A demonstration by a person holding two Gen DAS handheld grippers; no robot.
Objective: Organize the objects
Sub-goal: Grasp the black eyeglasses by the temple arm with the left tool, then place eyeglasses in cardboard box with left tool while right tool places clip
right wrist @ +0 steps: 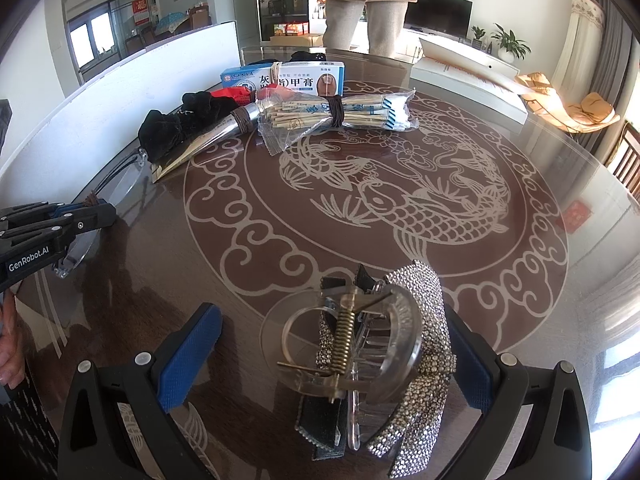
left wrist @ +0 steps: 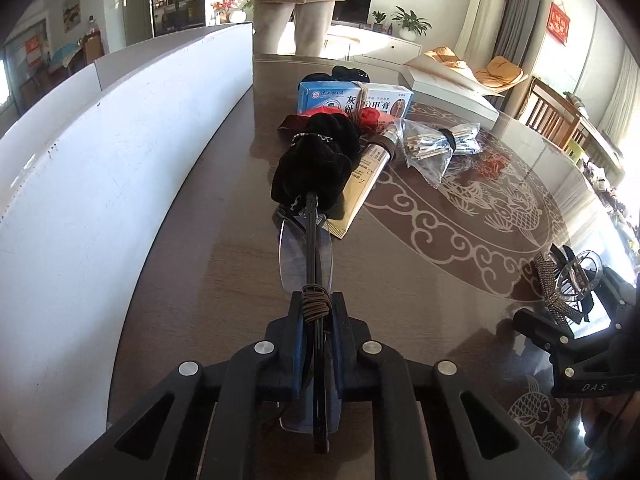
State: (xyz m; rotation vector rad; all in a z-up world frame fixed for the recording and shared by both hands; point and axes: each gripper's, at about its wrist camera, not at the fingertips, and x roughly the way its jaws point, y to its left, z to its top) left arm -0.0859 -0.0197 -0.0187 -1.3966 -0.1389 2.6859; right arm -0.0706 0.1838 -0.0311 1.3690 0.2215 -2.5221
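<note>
My left gripper [left wrist: 316,312] is pinched tight on a folded pair of glasses [left wrist: 306,256], gripping them by the arms where a brown cord is wound round them; the clear lenses lean out ahead of my pads toward the table [left wrist: 200,272]. My right gripper [right wrist: 332,352] stands spread wide, its blue pads either side of a clear hair clip [right wrist: 360,344] with a glittery bow, which lies on the glass near the edge closest to me; the pad on the right seems just beside the bow, though I cannot tell if it touches.

Just past the glasses lies a black velvet scrunchie [left wrist: 316,160], with a gold tube [left wrist: 366,184] beside it, cord wrapped round its cap. Next to that, toward the middle of the table, sits a clear bag of toothpicks [right wrist: 336,116] tied with a dark band. Behind them a blue and white box [right wrist: 284,80] stands on its long side, something red in front of it. A white board [left wrist: 100,152] runs along the left edge. At the far edge a person [right wrist: 368,0] in beige stands.
</note>
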